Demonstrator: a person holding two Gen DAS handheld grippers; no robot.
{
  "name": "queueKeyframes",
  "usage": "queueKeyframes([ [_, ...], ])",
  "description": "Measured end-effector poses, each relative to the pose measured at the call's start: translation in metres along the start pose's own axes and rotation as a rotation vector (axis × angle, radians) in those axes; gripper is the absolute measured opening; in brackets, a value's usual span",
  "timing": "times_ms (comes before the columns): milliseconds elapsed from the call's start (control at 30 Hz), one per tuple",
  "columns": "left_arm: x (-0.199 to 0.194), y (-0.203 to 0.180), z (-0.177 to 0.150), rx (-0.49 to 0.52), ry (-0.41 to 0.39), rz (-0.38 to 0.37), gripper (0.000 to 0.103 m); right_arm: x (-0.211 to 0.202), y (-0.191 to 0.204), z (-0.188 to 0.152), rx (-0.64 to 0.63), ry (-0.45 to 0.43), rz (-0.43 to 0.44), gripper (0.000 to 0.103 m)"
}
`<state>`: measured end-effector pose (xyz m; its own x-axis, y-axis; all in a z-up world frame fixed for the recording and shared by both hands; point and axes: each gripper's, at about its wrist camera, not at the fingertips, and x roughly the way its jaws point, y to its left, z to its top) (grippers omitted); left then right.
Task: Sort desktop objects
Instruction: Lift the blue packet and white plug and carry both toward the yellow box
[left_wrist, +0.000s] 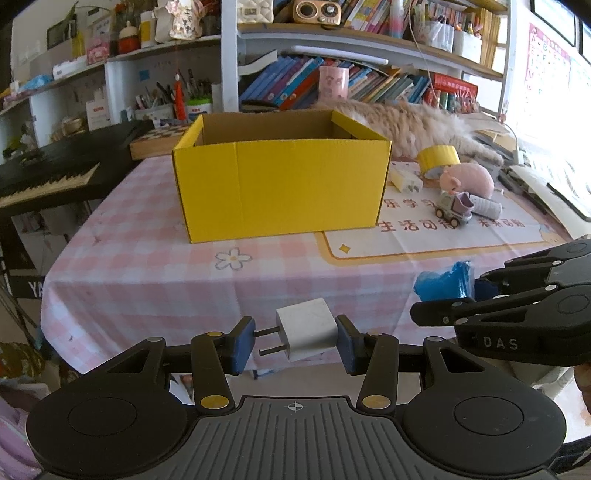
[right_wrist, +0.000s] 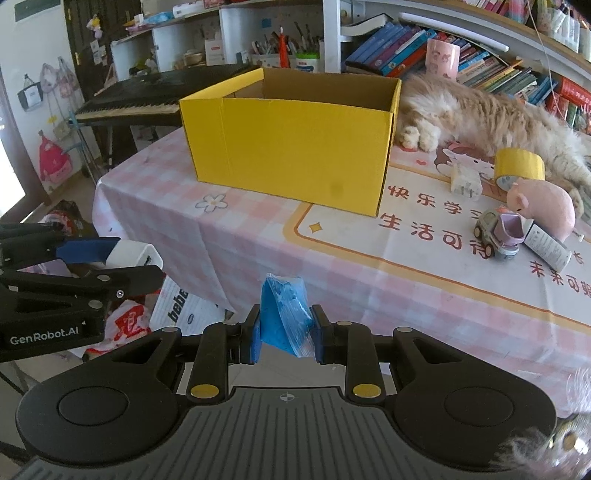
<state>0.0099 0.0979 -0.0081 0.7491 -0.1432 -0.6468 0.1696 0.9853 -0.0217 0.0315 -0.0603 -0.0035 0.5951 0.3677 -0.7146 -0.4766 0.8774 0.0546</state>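
A worktop (right_wrist: 258, 258) covered in a pink-and-white checked cloth stretched ahead of both hand-held grippers. On it, straight beyond them, stood a large open yellow cardboard box (left_wrist: 280, 184), seemingly the place for sorted things. A long-haired ginger cat (right_wrist: 480, 110) lay behind the box and to the right, its paws close to the box's far corner; a startled cat could have knocked loose items or moved into a reaching gripper's way.

Further right and ahead lay a roll of yellow tape (right_wrist: 519, 164), a pink plush toy (right_wrist: 543, 206), a small grey-and-purple toy truck (right_wrist: 498, 232) and a pale rectangular packet (right_wrist: 465, 181), still unsorted.

The left hand-held gripper (left_wrist: 295, 338) was clamped on a small white plastic plug charger (left_wrist: 306, 332), one pad against its body, the other at the tips of its two metal prongs. That hold looked slight; the charger could have pivoted or slipped out over the floor short of the worktop edge.

The right hand-held gripper (right_wrist: 286, 332), close beside it, was squeezed shut on a crumpled blue plastic bag (right_wrist: 282, 314). The thin film could have slid free, and the two grippers might have collided.
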Motion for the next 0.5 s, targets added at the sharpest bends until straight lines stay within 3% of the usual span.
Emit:
queueKeyframes([
  [267, 0.005, 0.002, 0.008, -0.024, -0.011, 0.011, 0.046, 0.007, -0.003, 0.007, -0.030, 0.015, 0.007, 0.024],
  [500, 0.005, 0.006, 0.038, -0.050, -0.071, 0.001, 0.046, 0.004, -0.014, 0.030, -0.023, -0.029, 0.008, 0.024],
])
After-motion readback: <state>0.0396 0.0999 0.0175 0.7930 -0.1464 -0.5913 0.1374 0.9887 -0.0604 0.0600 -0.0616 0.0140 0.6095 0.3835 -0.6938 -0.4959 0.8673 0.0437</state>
